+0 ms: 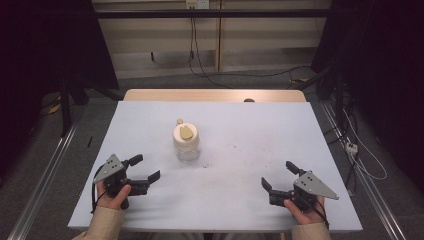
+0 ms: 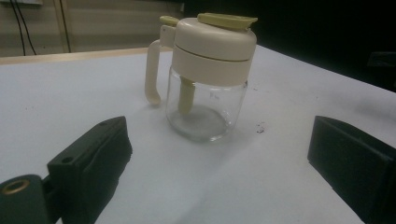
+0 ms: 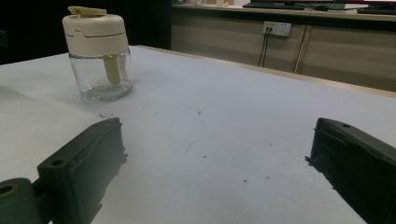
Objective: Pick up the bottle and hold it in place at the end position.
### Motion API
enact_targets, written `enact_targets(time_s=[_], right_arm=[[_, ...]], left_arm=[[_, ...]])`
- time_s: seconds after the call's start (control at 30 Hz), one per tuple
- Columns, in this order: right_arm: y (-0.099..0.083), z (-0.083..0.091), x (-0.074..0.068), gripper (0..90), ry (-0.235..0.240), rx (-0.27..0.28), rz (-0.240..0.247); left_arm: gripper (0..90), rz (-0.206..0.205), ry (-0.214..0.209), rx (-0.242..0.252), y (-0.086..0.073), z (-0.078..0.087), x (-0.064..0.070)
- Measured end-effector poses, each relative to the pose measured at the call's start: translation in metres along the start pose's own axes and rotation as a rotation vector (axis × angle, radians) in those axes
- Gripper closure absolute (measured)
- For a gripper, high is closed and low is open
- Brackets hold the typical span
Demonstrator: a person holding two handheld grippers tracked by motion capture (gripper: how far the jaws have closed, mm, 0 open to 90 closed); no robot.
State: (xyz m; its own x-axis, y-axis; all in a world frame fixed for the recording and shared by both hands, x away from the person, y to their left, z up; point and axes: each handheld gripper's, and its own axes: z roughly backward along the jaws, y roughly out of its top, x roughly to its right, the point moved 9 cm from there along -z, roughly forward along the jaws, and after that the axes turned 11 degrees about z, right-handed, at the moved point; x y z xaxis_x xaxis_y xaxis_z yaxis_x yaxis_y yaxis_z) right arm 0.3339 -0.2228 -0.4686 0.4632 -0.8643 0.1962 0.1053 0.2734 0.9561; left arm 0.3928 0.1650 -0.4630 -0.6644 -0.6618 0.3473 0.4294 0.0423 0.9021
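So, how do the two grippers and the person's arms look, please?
Both the left gripper and the right gripper are black, with two blocky jaws, and each has a grey three-cornered plate on top. A dark cable trails from each one around the hand. The person wears beige sleeves.

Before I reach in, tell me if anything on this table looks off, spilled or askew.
Only small things: dark specks lie scattered on the white table cover just right of the glass jar, like crumbs or stains. The jar stands upright, cream lid seated, seemingly empty. Both grippers, left and right, rest open.
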Motion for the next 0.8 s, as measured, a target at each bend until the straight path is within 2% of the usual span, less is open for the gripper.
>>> enact_targets(time_s=[0.4,0.57,0.8], right_arm=[[0.0,-0.001,0.0,1.8,0.003,0.0,-0.003],[0.0,-0.002,0.0,1.9,0.002,0.004,-0.006],[0.002,-0.003,-0.002,2.1,0.01,0.007,-0.005]], left_arm=[[5.2,-0.007,-0.008,0.009,0.002,-0.006,0.0],[5.2,0.026,0.001,0.019,0.006,-0.011,-0.003],[5.2,-0.003,0.002,-0.007,0.008,-0.023,-0.002]])
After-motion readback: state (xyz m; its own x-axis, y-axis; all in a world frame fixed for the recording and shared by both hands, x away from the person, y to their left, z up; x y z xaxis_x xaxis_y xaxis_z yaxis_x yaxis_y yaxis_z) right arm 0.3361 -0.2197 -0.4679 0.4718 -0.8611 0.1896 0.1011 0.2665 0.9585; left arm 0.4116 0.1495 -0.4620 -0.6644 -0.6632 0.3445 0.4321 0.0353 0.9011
